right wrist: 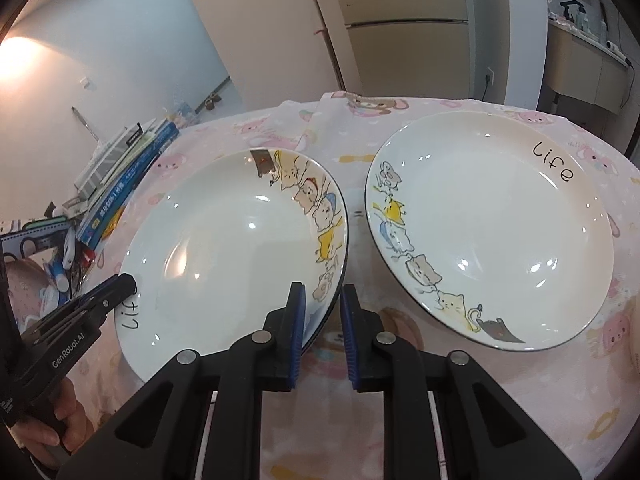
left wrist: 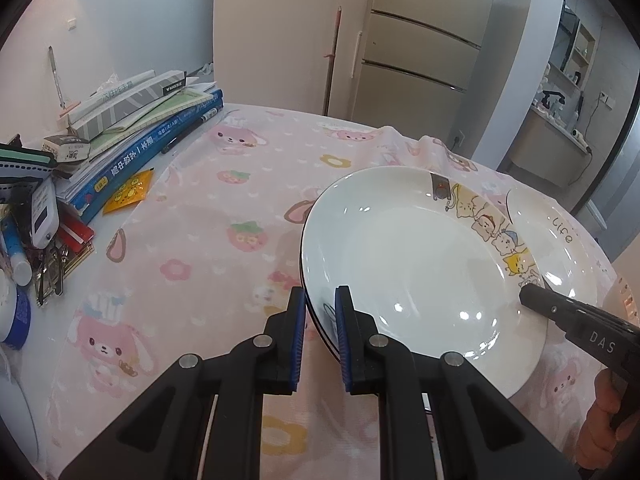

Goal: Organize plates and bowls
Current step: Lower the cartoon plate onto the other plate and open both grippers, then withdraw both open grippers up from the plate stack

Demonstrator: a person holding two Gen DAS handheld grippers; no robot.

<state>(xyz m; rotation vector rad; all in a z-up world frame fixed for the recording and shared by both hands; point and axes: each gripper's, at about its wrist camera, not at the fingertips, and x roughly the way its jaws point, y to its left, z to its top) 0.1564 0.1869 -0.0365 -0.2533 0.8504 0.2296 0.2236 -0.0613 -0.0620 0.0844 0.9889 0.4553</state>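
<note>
Two cat-printed plates sit on the pink-clothed bench (left wrist: pixel 224 216), close beside each other but not touching. The left plate (right wrist: pixel 224 248) looks to be resting on another dish, whose dark rim shows under its near edge, so it may already top a small stack. Both pairs of tongs are on it from opposite sides: the left tongs (left wrist: pixel 318 334) pinch its near-left rim, one blue pad above the lip and one below, and the right tongs (right wrist: pixel 322 332) are drawn almost together over its near-right rim, apparently nipping that edge, though the contact itself is hard to make out. The right plate (right wrist: pixel 492 232), marked "life", lies flat on the cloth, just to the right of the right tongs and untouched. That hand is plainly the nearer one to it; the left would have to cross the held plate. A pile of books (left wrist: pixel 140 136) and clutter crowds the far left corner.
</note>
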